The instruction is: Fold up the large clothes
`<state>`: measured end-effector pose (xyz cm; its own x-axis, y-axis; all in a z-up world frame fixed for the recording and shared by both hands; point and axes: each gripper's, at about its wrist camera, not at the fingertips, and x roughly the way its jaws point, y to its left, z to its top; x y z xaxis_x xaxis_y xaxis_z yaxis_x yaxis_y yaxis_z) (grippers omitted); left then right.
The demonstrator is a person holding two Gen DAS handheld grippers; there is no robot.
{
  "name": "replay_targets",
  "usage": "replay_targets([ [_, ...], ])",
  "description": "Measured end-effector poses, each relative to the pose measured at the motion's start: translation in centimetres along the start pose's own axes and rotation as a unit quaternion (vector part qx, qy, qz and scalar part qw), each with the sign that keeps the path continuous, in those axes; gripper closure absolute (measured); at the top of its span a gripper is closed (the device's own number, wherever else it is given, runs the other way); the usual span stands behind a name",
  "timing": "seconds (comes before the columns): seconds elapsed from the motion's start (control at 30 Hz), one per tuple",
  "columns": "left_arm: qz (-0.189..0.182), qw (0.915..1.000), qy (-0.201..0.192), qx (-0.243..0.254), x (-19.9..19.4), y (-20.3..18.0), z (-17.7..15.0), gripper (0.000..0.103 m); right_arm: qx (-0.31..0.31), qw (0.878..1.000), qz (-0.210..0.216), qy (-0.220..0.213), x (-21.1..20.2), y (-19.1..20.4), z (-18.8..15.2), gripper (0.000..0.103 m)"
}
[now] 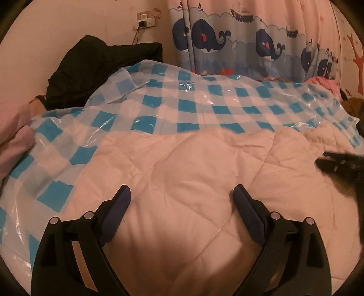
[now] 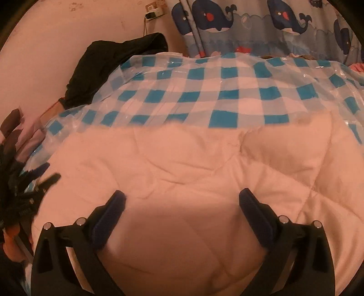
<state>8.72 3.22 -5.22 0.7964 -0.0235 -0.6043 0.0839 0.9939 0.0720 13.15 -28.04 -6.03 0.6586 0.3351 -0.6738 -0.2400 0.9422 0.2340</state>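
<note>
White quilted comforter (image 1: 182, 182) fills the near half of both wrist views, puffy, stitched in big diamonds, lying across the bed. Far edge of it rests on a clear plastic sheet printed with blue-and-white checks (image 1: 204, 100), which spreads to the back of the bed and wrinkles at the left side.

My left gripper (image 1: 182, 193) hangs over the comforter, angled down; jaws spread wide, nothing between the blue pads (image 1: 248, 214), only quilt below them. Whether the tips touch the fabric I cannot tell.

My right gripper (image 2: 182, 198) is likewise spread wide over the comforter, nothing held. In the left wrist view it shows as a dark blurred shape at the right edge; in the right wrist view the left one blurs in at the left edge. The two are well apart, side by side above the same quilt.

Black garment (image 1: 91, 68) heaped against the wall at back left, beyond the plastic. Wall socket with a plugged charger (image 1: 144, 21) above it. Whale-print curtain (image 1: 250, 41) hangs behind the bed. Pink cloth (image 1: 323, 83) bunched at far right.
</note>
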Motion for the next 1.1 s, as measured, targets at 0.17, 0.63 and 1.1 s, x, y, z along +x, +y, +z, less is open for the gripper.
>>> replay_targets([
  [0.17, -0.004, 1.0, -0.005, -0.005, -0.1, 0.3, -0.1, 0.015, 0.001, 0.995, 0.054, -0.085, -4.4, 5.0, 3.5, 0.007],
  [0.63, -0.009, 0.9997, -0.021, -0.005, -0.4, 0.3, -0.3, 0.015, 0.044, 0.996, 0.078, 0.002, 4.3, 7.9, 2.8, 0.007],
  [1.1, 0.013, 0.9994, -0.031, 0.009, -0.6, -0.2, -0.7, 0.014, 0.0, 0.998, 0.048, 0.036, 1.5, 6.0, -0.2, 0.007],
])
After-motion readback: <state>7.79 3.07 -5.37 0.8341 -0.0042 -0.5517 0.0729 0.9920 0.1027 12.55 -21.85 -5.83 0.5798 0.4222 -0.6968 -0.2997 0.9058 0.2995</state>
